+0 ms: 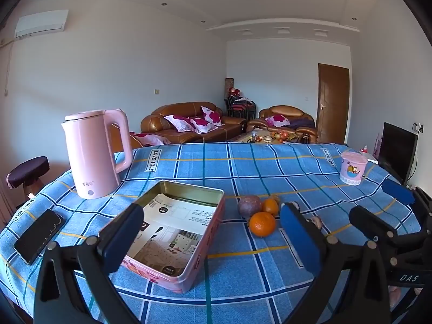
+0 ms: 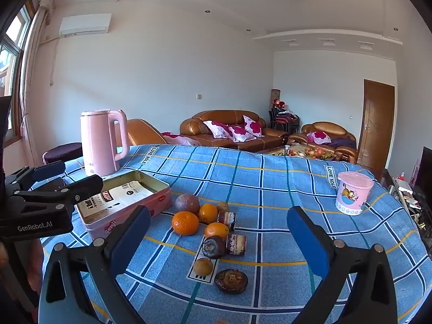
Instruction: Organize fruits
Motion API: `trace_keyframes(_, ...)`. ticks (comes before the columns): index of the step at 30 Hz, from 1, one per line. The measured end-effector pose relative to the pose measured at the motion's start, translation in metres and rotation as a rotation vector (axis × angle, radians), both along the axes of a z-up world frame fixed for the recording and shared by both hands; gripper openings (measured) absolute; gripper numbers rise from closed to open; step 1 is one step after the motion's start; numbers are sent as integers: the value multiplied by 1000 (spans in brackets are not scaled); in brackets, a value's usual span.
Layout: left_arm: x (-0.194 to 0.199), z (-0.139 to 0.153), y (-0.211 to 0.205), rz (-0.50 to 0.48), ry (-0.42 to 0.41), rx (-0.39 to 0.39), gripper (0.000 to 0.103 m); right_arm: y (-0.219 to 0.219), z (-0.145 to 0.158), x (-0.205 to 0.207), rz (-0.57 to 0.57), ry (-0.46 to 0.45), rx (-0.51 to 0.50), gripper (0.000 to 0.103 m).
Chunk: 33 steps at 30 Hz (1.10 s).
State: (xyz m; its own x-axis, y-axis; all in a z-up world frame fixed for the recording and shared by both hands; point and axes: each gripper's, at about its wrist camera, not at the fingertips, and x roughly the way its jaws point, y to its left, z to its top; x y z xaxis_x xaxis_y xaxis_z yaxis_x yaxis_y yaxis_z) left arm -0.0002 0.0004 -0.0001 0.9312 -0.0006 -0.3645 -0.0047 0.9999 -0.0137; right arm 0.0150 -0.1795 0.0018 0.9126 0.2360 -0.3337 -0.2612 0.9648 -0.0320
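An open pink tin (image 1: pixel 178 232) (image 2: pixel 127 202) lined with printed paper lies on the blue checked tablecloth. To its right is a cluster of fruit: several oranges, the nearest in the left wrist view (image 1: pixel 262 223) and the leftmost in the right wrist view (image 2: pixel 185 222), a purple passion fruit (image 1: pixel 249 206) (image 2: pixel 187 203), a small brown fruit (image 2: pixel 203 266), a dark fruit (image 2: pixel 213 247), a dark halved fruit (image 2: pixel 231 280) and striped pieces (image 2: pixel 236 243). My left gripper (image 1: pixel 213 240) is open above the tin's right side. My right gripper (image 2: pixel 218 239) is open over the fruit cluster. Both are empty.
A pink kettle (image 1: pixel 94 154) (image 2: pixel 104 141) stands behind the tin. A black phone (image 1: pixel 39 235) lies at the left table edge. A pink cartoon cup (image 1: pixel 352 167) (image 2: pixel 352 193) stands at the far right. Sofas and a door are beyond the table.
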Motion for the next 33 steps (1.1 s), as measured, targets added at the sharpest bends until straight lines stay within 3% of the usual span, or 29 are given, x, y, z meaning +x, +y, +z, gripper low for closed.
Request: trace_keyframes(33, -1, -2, -3, 2, 4, 1, 103, 0, -4, 0, -2, 14, 15, 102)
